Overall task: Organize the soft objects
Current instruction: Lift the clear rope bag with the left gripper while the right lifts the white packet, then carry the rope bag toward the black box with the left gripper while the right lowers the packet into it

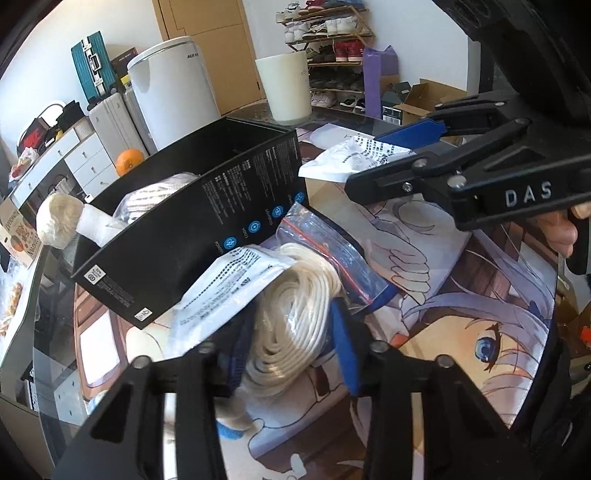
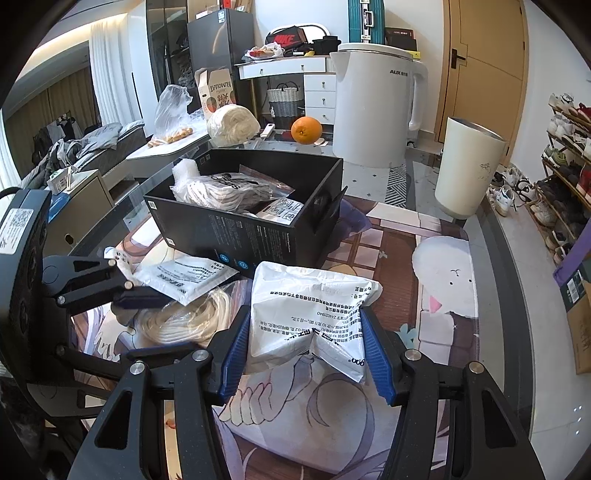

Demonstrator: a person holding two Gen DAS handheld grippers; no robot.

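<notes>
I see white walls (image 2: 295,22) and a tan wooden door (image 2: 487,62). A shoe rack (image 1: 328,48) full of shoes stands by the wall. A white dresser (image 2: 291,85) has drawers. Pale curtains (image 2: 107,77) hang far off. Daylight makes the room bright.

left gripper (image 1: 291,347) clamped, right gripper (image 2: 308,350) clamped

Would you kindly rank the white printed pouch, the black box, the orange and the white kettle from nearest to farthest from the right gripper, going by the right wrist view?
1. White printed pouch: between the right gripper's pads.
2. Black box: just behind, centre.
3. Orange: beyond the box.
4. White kettle: back right, about level with the orange; too close to call.
</notes>
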